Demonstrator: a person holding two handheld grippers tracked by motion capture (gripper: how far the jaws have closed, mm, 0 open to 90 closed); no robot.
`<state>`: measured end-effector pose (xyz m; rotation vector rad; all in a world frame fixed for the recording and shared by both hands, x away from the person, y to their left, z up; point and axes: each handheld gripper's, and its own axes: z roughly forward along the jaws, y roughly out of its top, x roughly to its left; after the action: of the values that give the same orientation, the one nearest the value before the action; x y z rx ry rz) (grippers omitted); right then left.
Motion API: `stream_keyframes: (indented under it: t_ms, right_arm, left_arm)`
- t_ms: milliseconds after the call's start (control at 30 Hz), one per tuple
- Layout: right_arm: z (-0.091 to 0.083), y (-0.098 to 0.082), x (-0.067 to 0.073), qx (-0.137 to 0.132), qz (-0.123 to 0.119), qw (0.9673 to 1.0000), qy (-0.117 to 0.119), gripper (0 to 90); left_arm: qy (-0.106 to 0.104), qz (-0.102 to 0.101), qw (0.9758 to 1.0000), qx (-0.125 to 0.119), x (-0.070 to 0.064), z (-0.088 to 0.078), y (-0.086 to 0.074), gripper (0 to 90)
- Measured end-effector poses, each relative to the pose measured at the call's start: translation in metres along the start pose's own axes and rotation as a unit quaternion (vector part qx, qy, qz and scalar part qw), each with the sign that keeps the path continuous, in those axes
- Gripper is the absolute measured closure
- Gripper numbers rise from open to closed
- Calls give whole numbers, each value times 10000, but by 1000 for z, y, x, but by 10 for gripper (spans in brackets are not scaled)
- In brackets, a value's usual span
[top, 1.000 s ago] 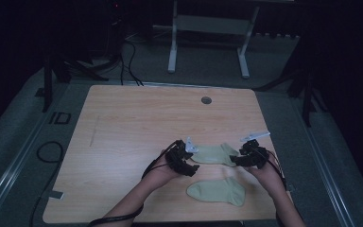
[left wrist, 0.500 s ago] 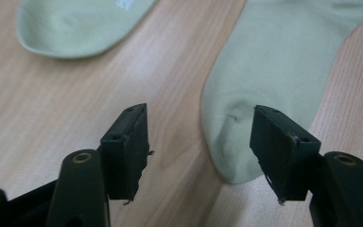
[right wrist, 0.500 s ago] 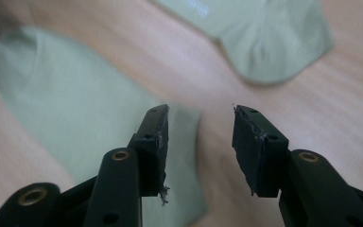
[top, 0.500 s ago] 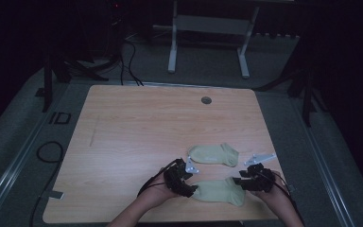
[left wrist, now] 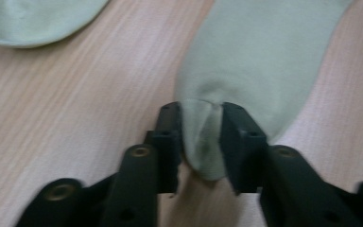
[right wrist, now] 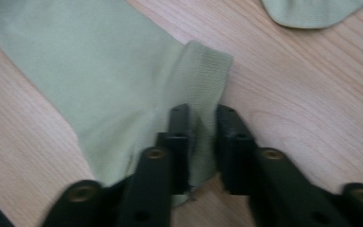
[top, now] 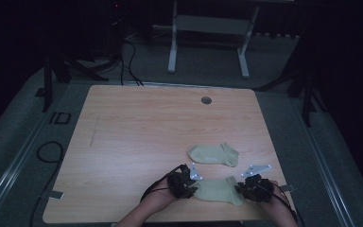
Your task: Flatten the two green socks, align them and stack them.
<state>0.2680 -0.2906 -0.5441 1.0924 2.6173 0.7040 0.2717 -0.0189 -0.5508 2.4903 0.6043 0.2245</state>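
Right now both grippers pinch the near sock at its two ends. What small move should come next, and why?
Probably lift both ends together and carry the near sock toward the far sock. The left gripper has its jaws closed on the toe, the right gripper on the cuff, and the far sock lies flat just beyond, apart from it.

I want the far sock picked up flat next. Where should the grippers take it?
By its two short ends, one gripper each: the far sock lies flat and lengthwise across the table, toe left, cuff right. Come in low from the near side, probably.
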Motion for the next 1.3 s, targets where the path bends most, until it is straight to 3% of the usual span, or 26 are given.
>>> stream_keyframes:
  t_ms: [133,333,500,600,800,1000,1167,1300]
  right_arm:
    - [0,1,1,19,37,10000,-10,839]
    - [-11,4,-3,-180,215,9996,74,848]
    - [-23,13,-7,-346,208,9992,38,848]
    - [-32,28,-16,-484,199,9986,-47,848]
    - [-33,56,-37,-583,272,9978,-176,847]
    - [-21,80,-58,-505,367,9978,-216,846]
    - [-4,92,-73,-257,402,9984,-289,842]
    - [7,95,-84,-132,530,9983,-198,842]
  left_arm:
    - [-55,73,9999,43,-2,0,2,853]
    - [31,-196,9995,-238,5,-11,4,866]
    - [73,-284,9986,-433,14,-27,15,866]
    - [202,-308,9981,-501,26,-39,28,866]
    - [404,-421,9973,-448,49,-43,47,866]
    - [521,-558,9967,-267,72,-36,59,866]
    - [531,-618,9965,-171,81,-21,63,865]
    - [569,-686,9959,-121,88,-8,63,865]
